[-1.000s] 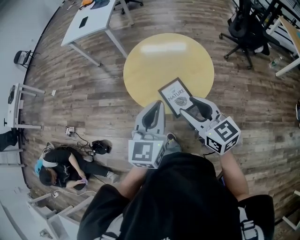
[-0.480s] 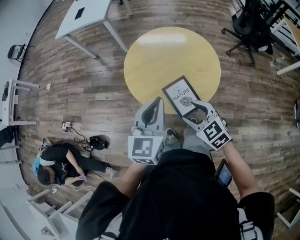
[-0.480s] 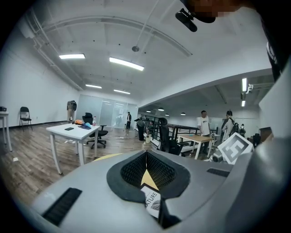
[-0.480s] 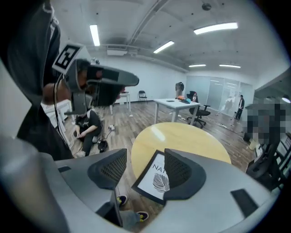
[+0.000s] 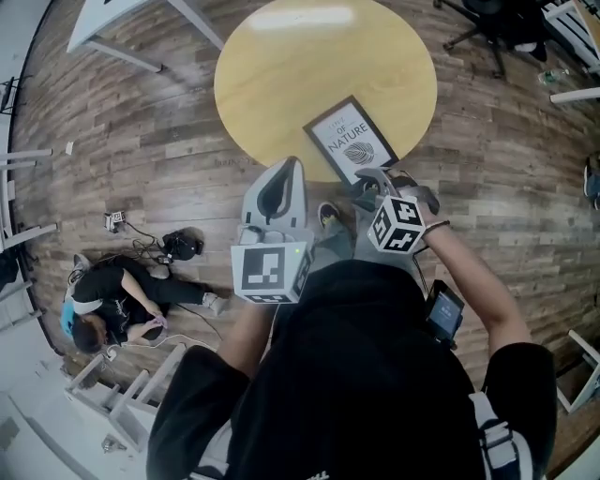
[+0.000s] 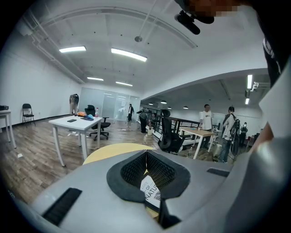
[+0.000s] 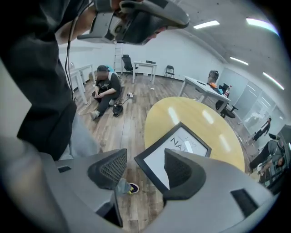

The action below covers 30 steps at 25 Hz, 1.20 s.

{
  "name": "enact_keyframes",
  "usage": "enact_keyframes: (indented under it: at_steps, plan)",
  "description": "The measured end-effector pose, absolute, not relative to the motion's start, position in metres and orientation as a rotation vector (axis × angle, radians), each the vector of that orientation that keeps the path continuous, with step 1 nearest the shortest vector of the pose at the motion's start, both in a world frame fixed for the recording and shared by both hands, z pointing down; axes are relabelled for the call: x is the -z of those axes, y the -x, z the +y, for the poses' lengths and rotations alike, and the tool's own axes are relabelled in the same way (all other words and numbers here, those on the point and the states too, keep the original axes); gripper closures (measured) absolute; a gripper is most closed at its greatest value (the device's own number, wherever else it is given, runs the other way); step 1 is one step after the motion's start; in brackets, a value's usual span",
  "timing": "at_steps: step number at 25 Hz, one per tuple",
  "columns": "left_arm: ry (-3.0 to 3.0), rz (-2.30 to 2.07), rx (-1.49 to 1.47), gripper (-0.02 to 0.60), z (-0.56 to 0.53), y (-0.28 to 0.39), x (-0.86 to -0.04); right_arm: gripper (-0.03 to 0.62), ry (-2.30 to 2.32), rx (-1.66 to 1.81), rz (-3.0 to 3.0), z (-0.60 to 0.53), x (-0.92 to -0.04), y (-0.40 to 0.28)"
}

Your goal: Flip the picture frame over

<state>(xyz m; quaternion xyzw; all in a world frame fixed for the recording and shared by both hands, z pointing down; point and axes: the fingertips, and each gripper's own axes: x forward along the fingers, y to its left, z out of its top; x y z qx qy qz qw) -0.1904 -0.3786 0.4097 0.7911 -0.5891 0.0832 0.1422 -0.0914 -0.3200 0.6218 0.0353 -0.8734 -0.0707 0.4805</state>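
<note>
The frame (image 5: 349, 141) is lying face up on the round yellow counter (image 5: 281, 84), right at its near edge and a little toward the right. It is sitting askew, with one corner pointing at the person. Its white print is showing the words "OF NATURE" inside a dark border.

The right claw (image 5: 380, 186) is hanging at that near corner, pointing steeply down. In the right gripper view the right claw (image 7: 144, 166) is standing spread wide (its jaws have just been opening). The corner of the frame (image 7: 157, 157) is showing in the gap, and neither pad is pressing on it. The right jaw is covering part of the print, and the counter (image 7: 200, 113) is stretching away behind.

The left claw (image 5: 286, 169) is hovering just left of the frame, at the counter's near rim. In the left gripper view the left claw (image 6: 145, 157) is pressed together, tips meeting and pinching nothing. A sliver of the frame (image 6: 152, 191) is peeking through below the tips, and the counter (image 6: 109, 152) is lying beyond.

On the floor to the left a person (image 5: 112, 314) is sitting among cables. A white table (image 5: 103, 28) is standing past the counter's far left.
</note>
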Motion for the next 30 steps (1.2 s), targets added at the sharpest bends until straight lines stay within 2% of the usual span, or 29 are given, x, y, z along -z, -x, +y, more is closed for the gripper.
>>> enact_keyframes:
  at_steps: [10, 22, 24, 26, 30]
  plan:
    - [-2.19, -1.676, -0.274, 0.558, -0.366, 0.198, -0.445, 0.349, -0.021, 0.554, -1.882, -0.304, -0.697, 0.083]
    - [-2.14, -1.688, -0.286, 0.559, -0.352, 0.206, -0.457, 0.35, -0.178, 0.949, -1.776, -0.315, -0.707, 0.094]
    - [-2.148, -1.684, -0.292, 0.558, -0.351, 0.205, -0.459, 0.372, -0.194, 0.996, -1.767, -0.317, -0.704, 0.093]
    - [-2.158, -1.684, -0.298, 0.56, -0.349, 0.205, -0.459, 0.455, -0.196, 1.048, -1.764, -0.318, -0.699, 0.094]
    - [-2.183, -1.684, -0.29, 0.558, -0.347, 0.202, -0.456, 0.465, -0.195, 1.053, -1.794, -0.315, -0.687, 0.093]
